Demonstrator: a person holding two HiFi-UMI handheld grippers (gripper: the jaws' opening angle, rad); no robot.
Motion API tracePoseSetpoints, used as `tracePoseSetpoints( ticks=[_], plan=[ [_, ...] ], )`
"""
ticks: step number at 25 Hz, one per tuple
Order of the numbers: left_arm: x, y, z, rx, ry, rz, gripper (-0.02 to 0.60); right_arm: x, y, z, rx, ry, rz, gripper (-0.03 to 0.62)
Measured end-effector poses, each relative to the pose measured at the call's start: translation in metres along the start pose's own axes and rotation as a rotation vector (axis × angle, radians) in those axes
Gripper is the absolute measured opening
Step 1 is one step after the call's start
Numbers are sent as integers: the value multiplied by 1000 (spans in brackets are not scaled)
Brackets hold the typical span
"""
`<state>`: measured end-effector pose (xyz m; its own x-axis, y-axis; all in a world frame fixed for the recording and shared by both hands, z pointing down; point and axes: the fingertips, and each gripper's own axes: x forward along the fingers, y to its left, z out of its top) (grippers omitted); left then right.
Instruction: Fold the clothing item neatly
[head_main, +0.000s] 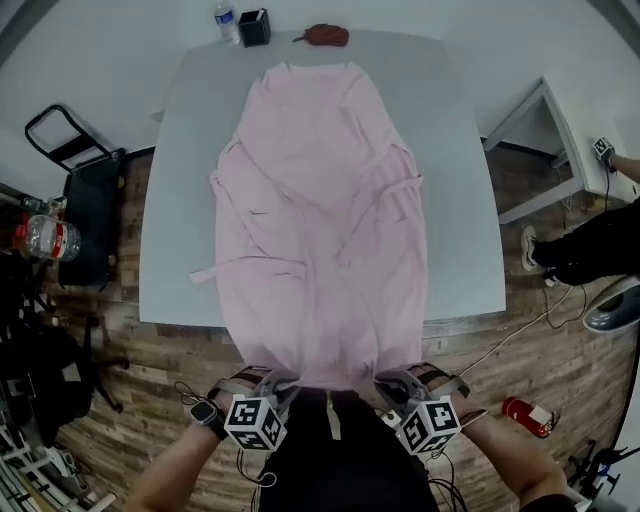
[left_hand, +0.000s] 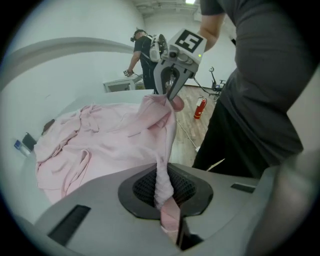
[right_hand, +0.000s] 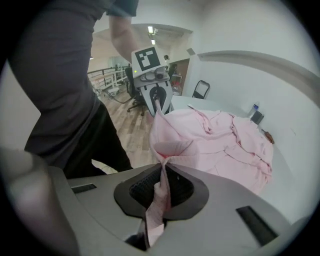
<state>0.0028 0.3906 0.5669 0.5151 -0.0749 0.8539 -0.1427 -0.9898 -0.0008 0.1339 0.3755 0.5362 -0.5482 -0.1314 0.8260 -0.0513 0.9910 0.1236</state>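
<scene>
Two grips: my left fingers (head_main: 278, 381) and right fingers (head_main: 387, 382) each clenched on a hem corner | pink garment (head_main: 320, 200) lies along desk (head_main: 175, 220) | risk: thin bunched pinch slips, uneven lift skews fold

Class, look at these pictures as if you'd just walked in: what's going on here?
A person stands at the near end of a grey table with a tool in each hand. The left tool and the right tool are each shut on the near hem of a pink garment. The garment lies spread lengthwise along the table. The hem is held just past the table's near edge. No fold is made yet.
</scene>
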Motion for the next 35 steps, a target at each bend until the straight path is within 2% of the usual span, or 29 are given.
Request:
tracePoseSetpoints(
  ticks=[4,7,11,16,24,27,30,32,33,35],
  plan=[
    [-25,26,11,-89,-9,-96,26,-28,-40,23,63,-25,26,34],
    [-47,66,25,-139,-23,-118,26,-43,-86,37,70,-33,20,34],
    [-73,131,41,-91,29,-113,26,-49,-155,53,56,-21,28,34],
    [-78,220,51,-17,95,-115,26,-32,-233,61,55,31,89,34],
    [-56,340,43,-37,80,-215,26,9,-340,56,180,80,183,34],
    [-36,386,35,-96,70,-206,26,32,-376,45,256,68,188,34],
    [-13,429,27,-229,14,-152,34,64,-414,27,384,38,151,34],
    [-8,445,23,-347,-56,-132,131,81,-433,13,475,10,124,37],
    [-8,450,21,-395,-90,-120,146,85,-441,8,514,-10,107,50],
    [-12,452,15,-461,-141,-75,180,86,-451,0,575,-65,60,126]
  ],
)
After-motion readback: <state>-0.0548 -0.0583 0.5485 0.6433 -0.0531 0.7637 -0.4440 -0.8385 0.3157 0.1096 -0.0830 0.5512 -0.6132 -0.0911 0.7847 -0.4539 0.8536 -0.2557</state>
